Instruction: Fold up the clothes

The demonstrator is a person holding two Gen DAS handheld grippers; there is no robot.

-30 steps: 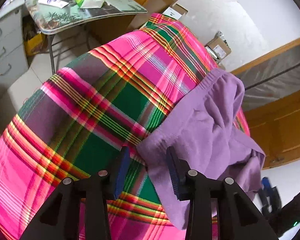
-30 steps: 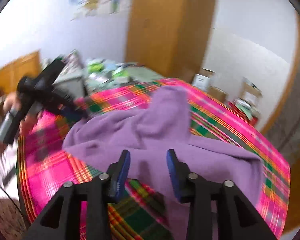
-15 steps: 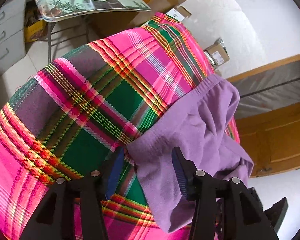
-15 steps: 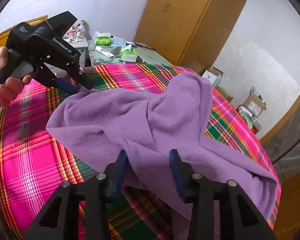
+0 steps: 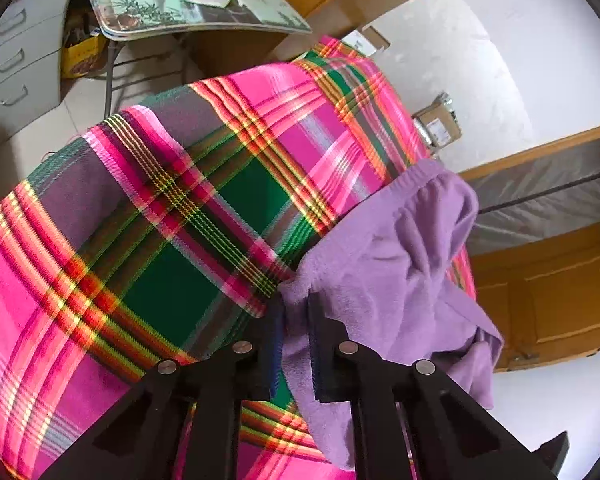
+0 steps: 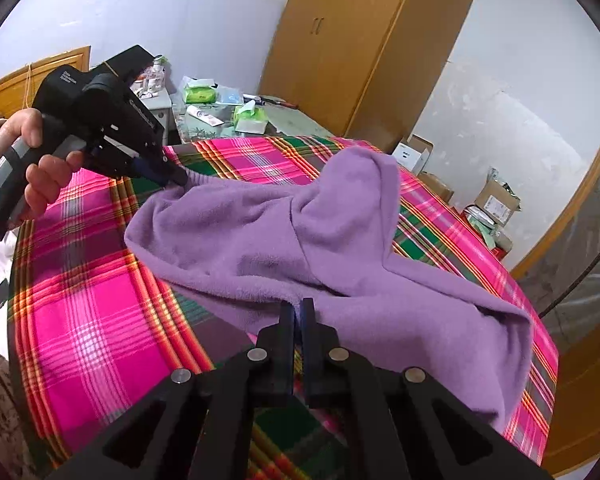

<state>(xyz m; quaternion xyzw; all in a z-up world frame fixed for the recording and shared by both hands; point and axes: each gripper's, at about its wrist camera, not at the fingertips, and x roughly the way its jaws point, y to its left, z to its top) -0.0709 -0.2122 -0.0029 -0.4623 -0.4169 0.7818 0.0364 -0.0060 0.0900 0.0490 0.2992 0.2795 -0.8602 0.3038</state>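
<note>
A purple fleece garment (image 5: 400, 264) lies crumpled on a table under a pink and green plaid cloth (image 5: 160, 240). In the left wrist view my left gripper (image 5: 296, 308) is closing its jaws, and a corner of the garment's edge is pinched between the pads. The right wrist view shows the garment (image 6: 280, 232) spread across the plaid cloth (image 6: 92, 312). My right gripper (image 6: 298, 308) is shut on its near edge. The left gripper (image 6: 176, 178), held by a hand (image 6: 40, 168), grips the far left corner.
A side table (image 6: 284, 116) with green tissue packs and a tube stands behind the plaid table, next to a wooden wardrobe (image 6: 364, 40). Cardboard boxes (image 6: 496, 200) sit on the floor at the right. Grey drawers (image 5: 12, 64) stand at far left.
Both grippers have gone from open to shut on the purple garment's edge. The right one moved in to the near edge. The left one took the corner that lay between its fingers.
</note>
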